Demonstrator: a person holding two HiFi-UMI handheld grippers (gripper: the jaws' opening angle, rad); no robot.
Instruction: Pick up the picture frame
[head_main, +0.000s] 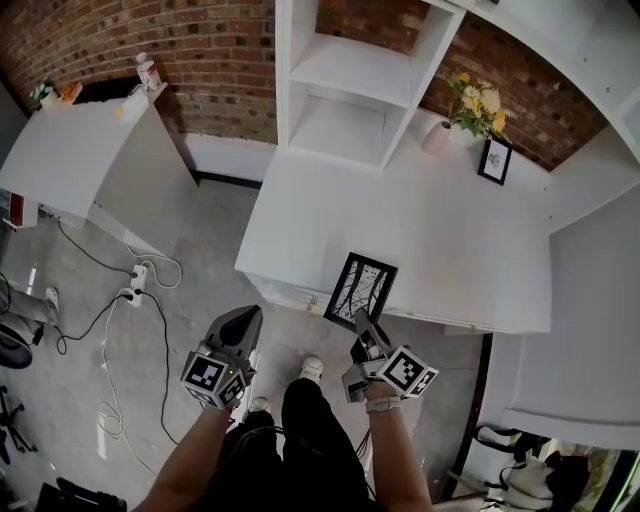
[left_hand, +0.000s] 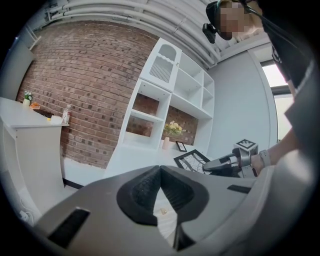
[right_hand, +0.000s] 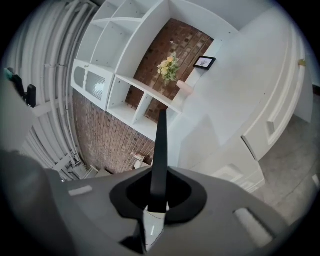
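White counter (head_main: 430, 230) under brick wall. Picture frame (head_main: 362, 288) over its front edge, thin rim pinched in my right gripper (head_main: 362, 330) — narrow bite, I'd expect pivot or slip if swung. Left gripper (head_main: 238, 330) pressed together, empty.

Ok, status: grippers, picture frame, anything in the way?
Right gripper shut on picture frame, near edge. Left gripper shut, empty, off to the side. Frame tilted over desk front edge. Flower vase, small frame far back, clear.
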